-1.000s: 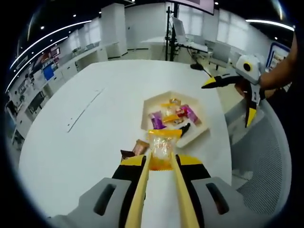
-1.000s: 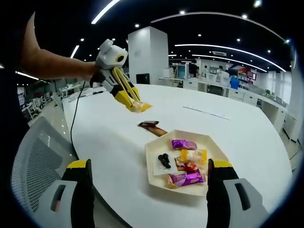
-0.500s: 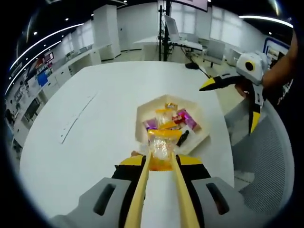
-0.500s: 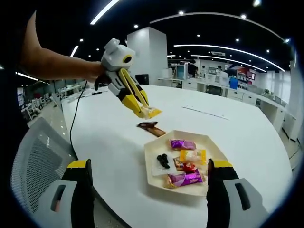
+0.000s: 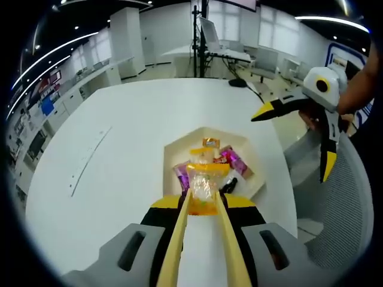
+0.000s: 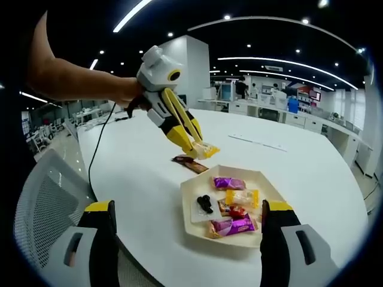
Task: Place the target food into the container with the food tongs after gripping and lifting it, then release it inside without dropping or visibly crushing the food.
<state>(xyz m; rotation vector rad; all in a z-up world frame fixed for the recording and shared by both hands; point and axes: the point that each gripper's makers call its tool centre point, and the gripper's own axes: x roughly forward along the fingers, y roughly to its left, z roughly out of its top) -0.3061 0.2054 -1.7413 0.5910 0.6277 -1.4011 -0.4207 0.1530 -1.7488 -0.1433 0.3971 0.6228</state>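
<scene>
Yellow-wrapped snack packet (image 5: 203,182) is sitting clenched between the jaws of my left tool (image 5: 203,194), low in the middle of the left gripper view, and I am holding it above the near edge of the cream hexagonal tray (image 5: 248,149) on the white worktop (image 5: 119,155). My right tool (image 6: 188,212) is hanging with jaws spread wide, gripping nothing. Two dark wrapped bars (image 6: 188,162) are lying beside the tray.
</scene>
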